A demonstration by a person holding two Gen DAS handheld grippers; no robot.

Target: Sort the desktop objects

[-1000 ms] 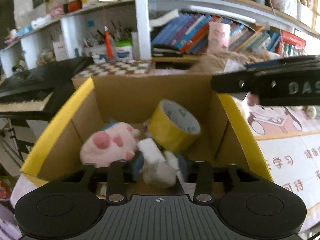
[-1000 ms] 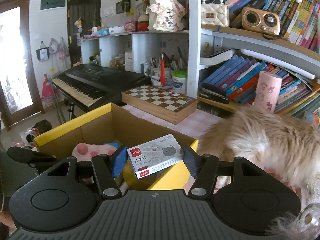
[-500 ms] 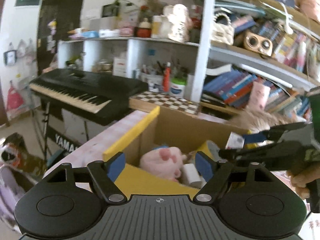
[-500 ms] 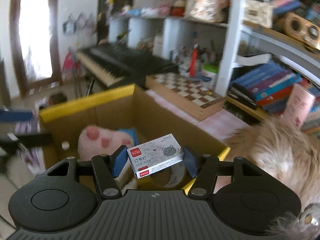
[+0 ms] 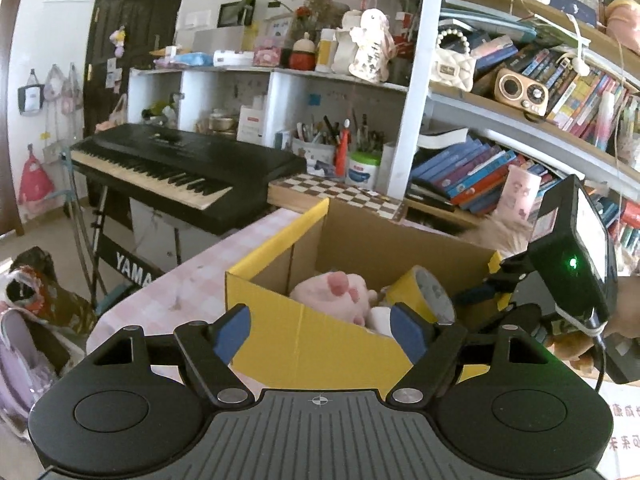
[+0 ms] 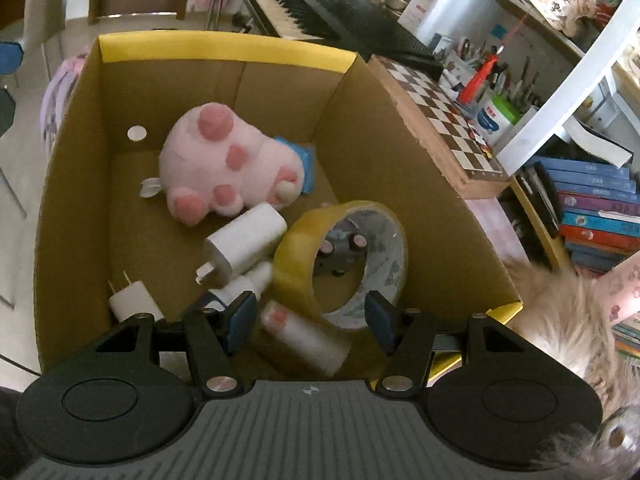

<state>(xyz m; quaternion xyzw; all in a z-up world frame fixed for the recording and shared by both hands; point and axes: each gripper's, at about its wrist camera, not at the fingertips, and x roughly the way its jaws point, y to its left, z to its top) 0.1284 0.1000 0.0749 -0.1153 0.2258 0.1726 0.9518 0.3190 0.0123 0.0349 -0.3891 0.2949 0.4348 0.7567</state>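
The staple box held between the right gripper's [image 6: 310, 322] pads a moment ago is gone; jaws now released, empty, above the cardboard box [image 6: 224, 50]. Left gripper [image 5: 320, 330] released, withdrawn outside it. Inside: pink plush [image 6: 224, 168], yellow tape roll [image 6: 340, 264], white chargers [image 6: 244, 246], blurred bottle [image 6: 304, 336].

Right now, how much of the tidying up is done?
Already in the cardboard box: pink plush, yellow tape roll, white chargers. A blurry white item lies between the right fingers, seemingly loose; the left fingers hold nothing. Nothing else waiting shows here.
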